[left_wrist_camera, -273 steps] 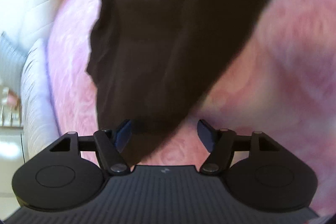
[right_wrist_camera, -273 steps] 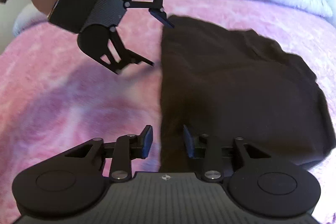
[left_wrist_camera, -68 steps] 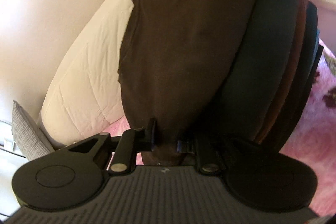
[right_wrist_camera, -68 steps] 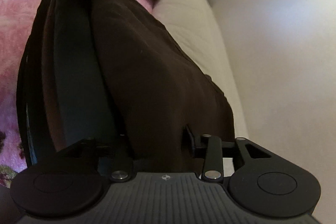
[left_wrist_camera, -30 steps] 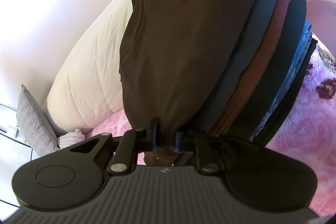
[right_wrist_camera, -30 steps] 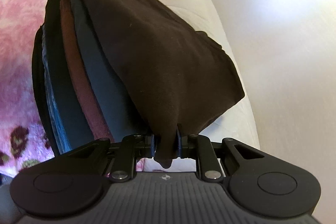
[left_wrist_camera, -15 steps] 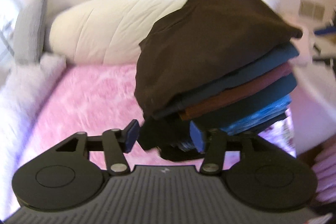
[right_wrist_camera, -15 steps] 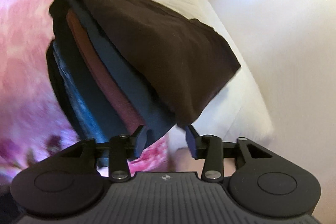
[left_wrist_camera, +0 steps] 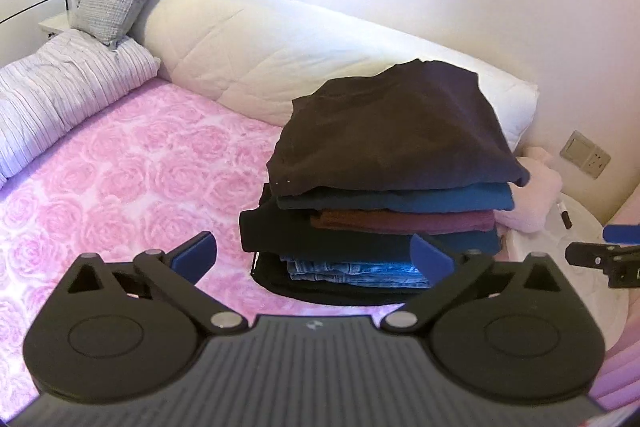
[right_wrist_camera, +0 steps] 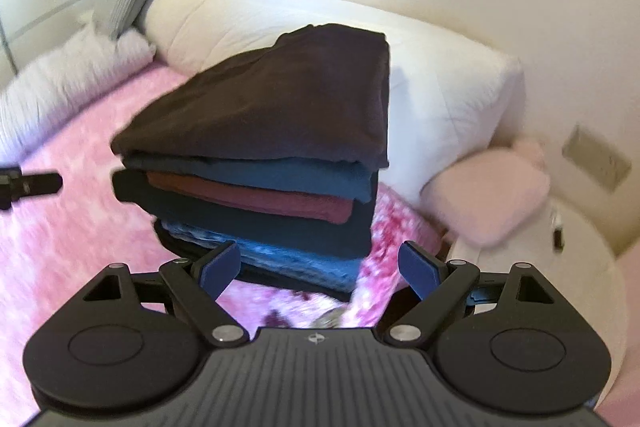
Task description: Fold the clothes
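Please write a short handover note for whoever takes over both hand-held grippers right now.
Left hand-held gripper: open, empty, facing the pile.
Right hand-held gripper: open, empty, also in front of the pile.
The dark brown garment lies folded on top of the stack of folded clothes, which sits on the pink blanket by the white bolster.
Done: the brown garment is folded and stacked; neither gripper holds it.
Left: no unfolded clothing shows in either view; check the rest of the bed for more to fold.
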